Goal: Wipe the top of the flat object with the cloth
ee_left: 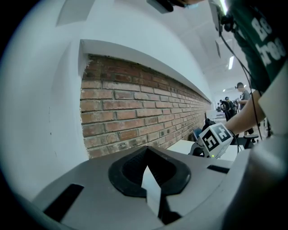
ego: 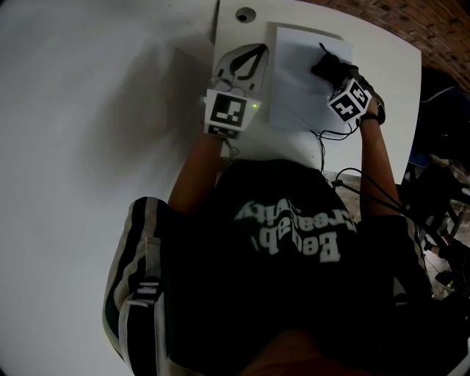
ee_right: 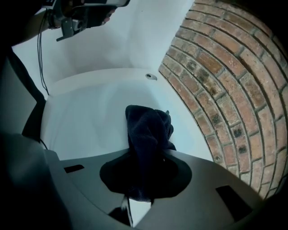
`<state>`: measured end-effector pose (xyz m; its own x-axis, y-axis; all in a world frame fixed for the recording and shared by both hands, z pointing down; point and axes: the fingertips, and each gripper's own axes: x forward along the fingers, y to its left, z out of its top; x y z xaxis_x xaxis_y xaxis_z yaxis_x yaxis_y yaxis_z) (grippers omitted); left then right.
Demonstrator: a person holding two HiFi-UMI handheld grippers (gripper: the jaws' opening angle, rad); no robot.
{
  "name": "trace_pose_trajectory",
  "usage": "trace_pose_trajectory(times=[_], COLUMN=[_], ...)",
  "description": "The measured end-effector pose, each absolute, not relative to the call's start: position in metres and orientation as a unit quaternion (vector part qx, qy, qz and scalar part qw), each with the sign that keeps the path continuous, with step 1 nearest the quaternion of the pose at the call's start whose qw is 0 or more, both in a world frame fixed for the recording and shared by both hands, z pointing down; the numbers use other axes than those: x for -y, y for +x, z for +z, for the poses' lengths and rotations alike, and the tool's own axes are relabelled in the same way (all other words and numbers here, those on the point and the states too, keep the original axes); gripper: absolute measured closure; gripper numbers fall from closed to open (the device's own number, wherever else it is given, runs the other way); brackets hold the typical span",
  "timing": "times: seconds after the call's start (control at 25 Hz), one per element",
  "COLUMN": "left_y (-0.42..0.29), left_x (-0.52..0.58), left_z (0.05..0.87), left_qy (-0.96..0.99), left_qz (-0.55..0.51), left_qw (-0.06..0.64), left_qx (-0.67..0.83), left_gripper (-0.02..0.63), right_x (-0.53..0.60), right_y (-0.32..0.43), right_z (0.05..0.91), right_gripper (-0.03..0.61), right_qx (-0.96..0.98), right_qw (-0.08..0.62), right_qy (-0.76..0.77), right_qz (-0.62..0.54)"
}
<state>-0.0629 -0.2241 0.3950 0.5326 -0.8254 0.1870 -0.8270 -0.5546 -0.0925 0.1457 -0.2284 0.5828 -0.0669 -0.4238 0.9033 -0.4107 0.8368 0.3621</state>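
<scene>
A flat white panel (ego: 297, 88) lies on the white table (ego: 382, 81), near its far edge. My right gripper (ego: 328, 64) is over the panel's upper right part, shut on a dark cloth (ego: 323, 66). In the right gripper view the cloth (ee_right: 148, 128) hangs bunched from the right gripper (ee_right: 145, 150) onto the pale panel (ee_right: 90, 121). My left gripper (ego: 253, 55) rests left of the panel, tips together with nothing between them. In the left gripper view the left gripper (ee_left: 148, 177) faces a brick wall, and the right gripper's marker cube (ee_left: 217, 139) shows at the right.
A brick wall (ee_right: 225, 90) runs close along the table's far side. A round hole (ego: 244, 14) sits in the table's far corner. Thin cables (ego: 323, 143) trail from the right gripper to the person. Black equipment (ego: 440, 213) stands right of the table.
</scene>
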Motion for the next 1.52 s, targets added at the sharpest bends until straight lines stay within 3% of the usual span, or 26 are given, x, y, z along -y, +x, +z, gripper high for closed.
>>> trace_pose_trajectory(times=[0.72, 1.04, 1.52], left_y=[-0.05, -0.055, -0.089], left_x=[0.194, 0.185, 0.177], left_z=[0.394, 0.387, 0.393], left_qy=[0.889, 0.885, 0.872], left_qz=[0.099, 0.109, 0.106], left_qw=[-0.002, -0.01, -0.001], left_qx=[0.448, 0.453, 0.478], left_gripper=[0.617, 0.617, 0.617], right_x=[0.092, 0.082, 0.085], right_y=[0.141, 0.134, 0.042], right_z=[0.59, 0.586, 0.592], right_gripper=[0.517, 0.517, 0.517], right_qx=[0.726, 0.713, 0.746], right_qw=[0.649, 0.667, 0.647], right_qy=[0.22, 0.213, 0.161], right_qz=[0.054, 0.041, -0.006])
